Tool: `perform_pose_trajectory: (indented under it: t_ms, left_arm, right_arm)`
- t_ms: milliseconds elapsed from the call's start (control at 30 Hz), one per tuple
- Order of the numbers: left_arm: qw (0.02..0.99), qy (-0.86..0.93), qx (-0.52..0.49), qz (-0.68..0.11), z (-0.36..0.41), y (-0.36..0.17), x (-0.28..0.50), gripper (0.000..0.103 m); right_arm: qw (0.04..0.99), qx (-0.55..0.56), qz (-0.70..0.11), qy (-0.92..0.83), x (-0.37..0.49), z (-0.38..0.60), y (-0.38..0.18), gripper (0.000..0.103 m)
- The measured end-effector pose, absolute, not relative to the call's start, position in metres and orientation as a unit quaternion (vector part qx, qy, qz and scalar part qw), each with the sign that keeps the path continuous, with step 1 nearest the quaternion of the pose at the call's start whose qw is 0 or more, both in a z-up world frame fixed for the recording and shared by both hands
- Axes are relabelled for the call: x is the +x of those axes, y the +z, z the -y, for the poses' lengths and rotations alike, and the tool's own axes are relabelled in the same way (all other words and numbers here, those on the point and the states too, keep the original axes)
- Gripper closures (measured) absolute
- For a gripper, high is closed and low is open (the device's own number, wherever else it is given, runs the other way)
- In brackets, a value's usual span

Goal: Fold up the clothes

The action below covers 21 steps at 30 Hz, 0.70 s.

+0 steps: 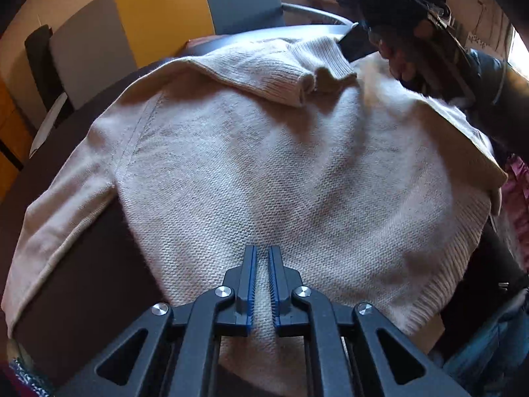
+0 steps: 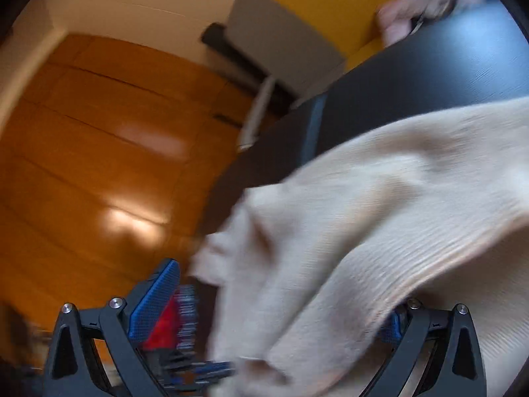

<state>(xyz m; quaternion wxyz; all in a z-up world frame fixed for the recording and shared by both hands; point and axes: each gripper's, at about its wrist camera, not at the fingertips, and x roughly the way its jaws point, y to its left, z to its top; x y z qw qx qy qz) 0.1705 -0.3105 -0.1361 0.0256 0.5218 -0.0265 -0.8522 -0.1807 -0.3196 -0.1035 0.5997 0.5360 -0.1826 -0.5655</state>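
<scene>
We find no text, label, brand or number that we can read in either view; the sheets on the far right wall (image 1: 476,38) perhaps carry writing, too blurred to make out.

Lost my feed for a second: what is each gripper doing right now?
Left gripper: fingers nearly shut, pinching a ridge of the cream sweater.
Right gripper: fingers open wide, sweater fabric draped between them, not clamped.
</scene>
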Motion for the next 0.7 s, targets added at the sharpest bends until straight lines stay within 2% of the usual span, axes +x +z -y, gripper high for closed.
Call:
perform_pose_trajectory:
  t_ms: [100,167,300,367,600,700]
  left_arm:
    - [0.026,-0.85,0.526,0.014,0.315,-0.134,0.171,0.095]
    - [0.026,-0.849,0.527,0.001,0.317,-0.133,0.17,0.095]
    - [0.027,-0.848,0.528,-0.017,0.319,-0.132,0.168,0.095]
    - [0.03,-0.849,0.528,-0.021,0.318,-0.131,0.168,0.095]
    - [0.032,-0.862,0.504,-0.045,0.325,-0.112,0.156,0.095]
    - [0.039,-0.88,0.472,-0.042,0.334,-0.09,0.13,0.094]
  right_arm:
    - [0.629,0.54,0.197,-0.524,-0.179,0.339,-0.1,0.0]
    - [0.63,0.513,0.234,-0.534,-0.195,0.349,-0.083,0.0]
    - [0.575,0.447,0.321,-0.606,-0.252,0.347,-0.039,0.0]
    - [0.544,0.443,0.333,-0.63,-0.273,0.344,-0.027,0.0]
    - [0.535,0.459,0.239,-0.668,-0.25,0.3,-0.036,0.0]
    - [0.533,0.467,0.235,-0.665,-0.247,0.289,-0.048,0.0]
